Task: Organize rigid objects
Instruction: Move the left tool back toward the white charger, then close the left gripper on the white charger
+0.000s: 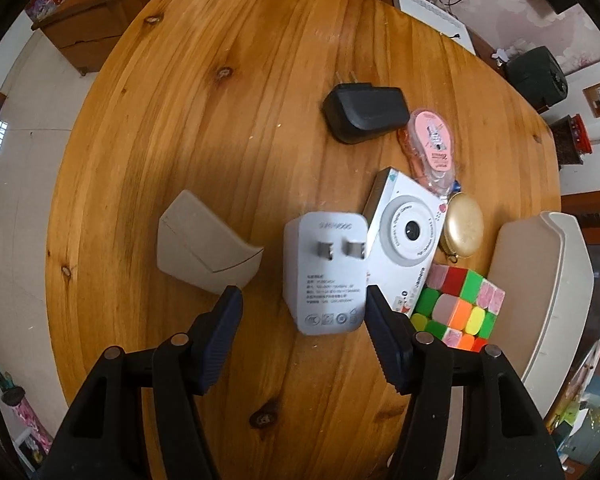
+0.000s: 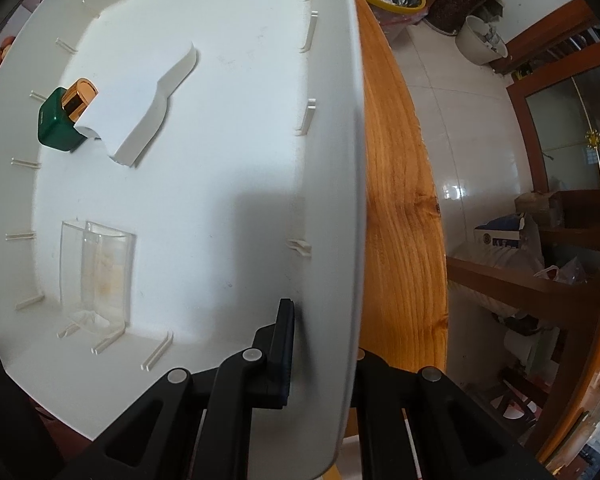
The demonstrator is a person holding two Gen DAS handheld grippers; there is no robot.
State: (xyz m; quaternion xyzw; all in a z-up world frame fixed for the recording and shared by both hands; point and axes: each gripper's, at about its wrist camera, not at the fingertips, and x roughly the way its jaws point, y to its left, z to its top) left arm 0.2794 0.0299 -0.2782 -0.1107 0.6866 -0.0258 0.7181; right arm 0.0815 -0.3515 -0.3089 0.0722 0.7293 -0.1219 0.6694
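Observation:
A white plug adapter [image 1: 324, 276] lies prongs-up on the round wooden table [image 1: 220, 120]. My left gripper [image 1: 304, 294] points down over the adapter's near end and is open. Its right finger [image 1: 384, 332] is at the adapter's edge and its left finger [image 1: 224, 328] stands apart from it. My right gripper [image 2: 324, 332] is shut on the side wall of the white bin [image 2: 332, 160], one finger inside and the other hidden outside. In the bin lie a green box with a gold cap [image 2: 66, 120], a white curved piece [image 2: 148, 100] and a clear plastic case [image 2: 96, 268].
Around the adapter lie a beige wedge [image 1: 208, 248], a white toy camera [image 1: 404, 236], a colour cube [image 1: 460, 308], a gold round case [image 1: 462, 226], a pink correction tape [image 1: 432, 140] and a black adapter [image 1: 364, 114]. The bin [image 1: 540, 280] stands at the table's right edge.

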